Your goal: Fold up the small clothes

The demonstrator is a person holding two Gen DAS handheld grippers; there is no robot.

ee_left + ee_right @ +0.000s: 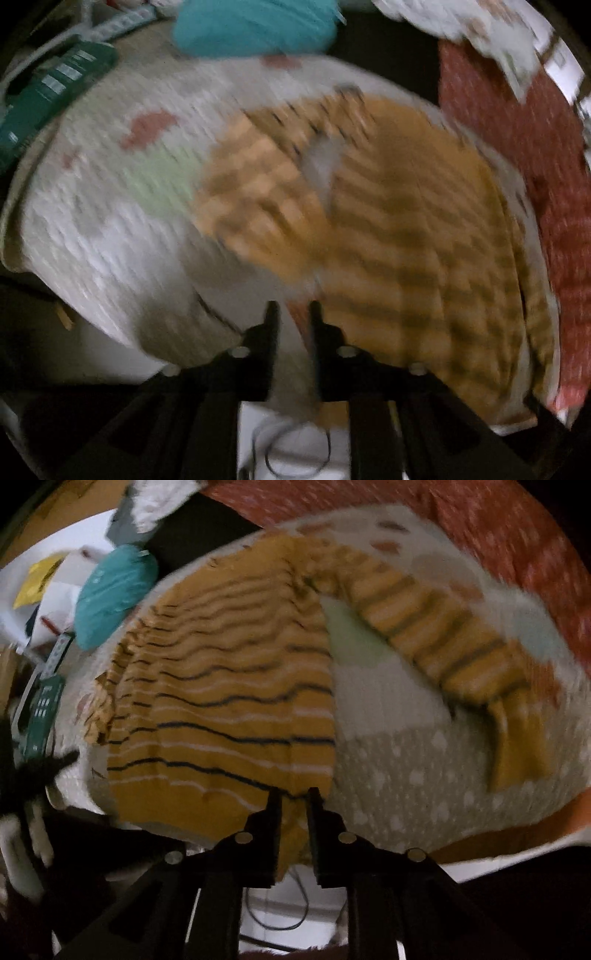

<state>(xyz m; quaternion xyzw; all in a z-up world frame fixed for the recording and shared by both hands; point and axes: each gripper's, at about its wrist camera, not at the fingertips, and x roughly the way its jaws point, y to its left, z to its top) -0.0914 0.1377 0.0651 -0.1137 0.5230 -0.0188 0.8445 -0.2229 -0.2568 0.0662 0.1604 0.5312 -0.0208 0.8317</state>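
One striped shirt (221,709) lies on one white mat (406,775), its body spread flat and one sleeve (443,646) stretched out to the side toward the red cloth (480,528). The right gripper (293,794) has its jaws nearly closed on the shirt's near hem, with yellow fabric showing in the narrow gap. The left gripper (293,306) sits at the near edge of the shirt (369,221) with jaws also close together (that view is heavily blurred, so I cannot tell whether cloth is pinched). One teal bundle (114,594) rests just beyond the mat (92,221), and one green box (42,716) lies by the mat's far side.
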